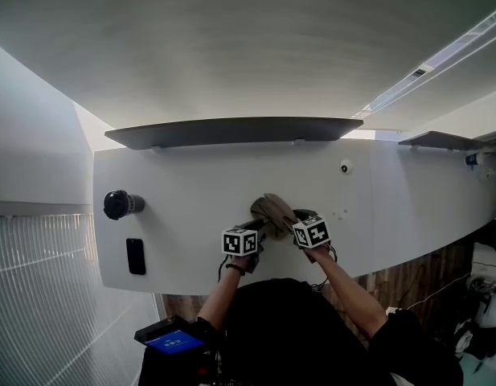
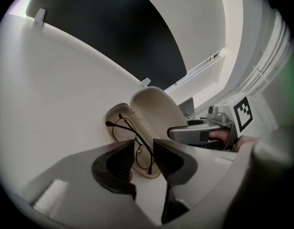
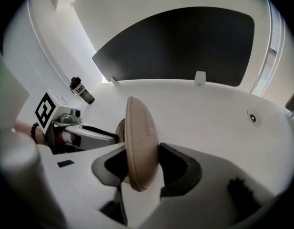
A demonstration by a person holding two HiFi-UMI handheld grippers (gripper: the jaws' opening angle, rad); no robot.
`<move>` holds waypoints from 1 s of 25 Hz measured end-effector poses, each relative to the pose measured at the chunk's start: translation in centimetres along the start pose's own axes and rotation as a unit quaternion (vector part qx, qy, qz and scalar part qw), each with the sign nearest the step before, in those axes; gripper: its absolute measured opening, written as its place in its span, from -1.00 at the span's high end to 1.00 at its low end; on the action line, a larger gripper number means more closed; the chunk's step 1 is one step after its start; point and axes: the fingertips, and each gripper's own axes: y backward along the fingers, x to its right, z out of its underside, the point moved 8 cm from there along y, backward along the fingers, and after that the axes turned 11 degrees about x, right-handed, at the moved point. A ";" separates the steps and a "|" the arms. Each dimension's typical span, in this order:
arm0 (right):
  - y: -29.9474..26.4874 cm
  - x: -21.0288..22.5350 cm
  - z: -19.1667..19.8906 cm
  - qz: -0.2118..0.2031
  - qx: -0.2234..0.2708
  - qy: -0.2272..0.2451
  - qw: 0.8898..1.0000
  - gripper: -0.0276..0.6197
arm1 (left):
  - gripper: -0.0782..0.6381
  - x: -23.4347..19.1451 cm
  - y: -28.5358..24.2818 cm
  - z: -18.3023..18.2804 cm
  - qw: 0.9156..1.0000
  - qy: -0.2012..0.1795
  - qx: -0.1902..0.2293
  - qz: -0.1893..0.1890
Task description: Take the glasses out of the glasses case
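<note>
1. The right gripper pinches the raised lid of the glasses case, its jaws pressed on both faces, apparently to keep the case open and steady on the white tabletop.
2. The glasses lie in the case's lower half, at 12 o'clock from the left gripper.
3. Its jaws stand narrowly spread astride the wire frame, seemingly poised to close and lift it.

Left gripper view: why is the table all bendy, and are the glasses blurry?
Left gripper view: the wide-angle lens bows the table and blacks out the corners; the glasses in the open case look fairly sharp, the near jaws softer. Head view: straight edges curve too.
</note>
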 end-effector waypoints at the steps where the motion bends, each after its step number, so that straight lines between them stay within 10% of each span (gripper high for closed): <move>1: 0.3 -0.1 0.2 0.001 0.010 0.011 1.000 0.37 | 0.44 0.0 0.1 0.1 1.000 0.000 0.000 -0.001; 25: 1.8 -2.5 2.4 0.070 0.039 -0.004 0.997 0.38 | 0.33 2.0 -0.3 2.3 0.983 0.141 -0.055 -0.105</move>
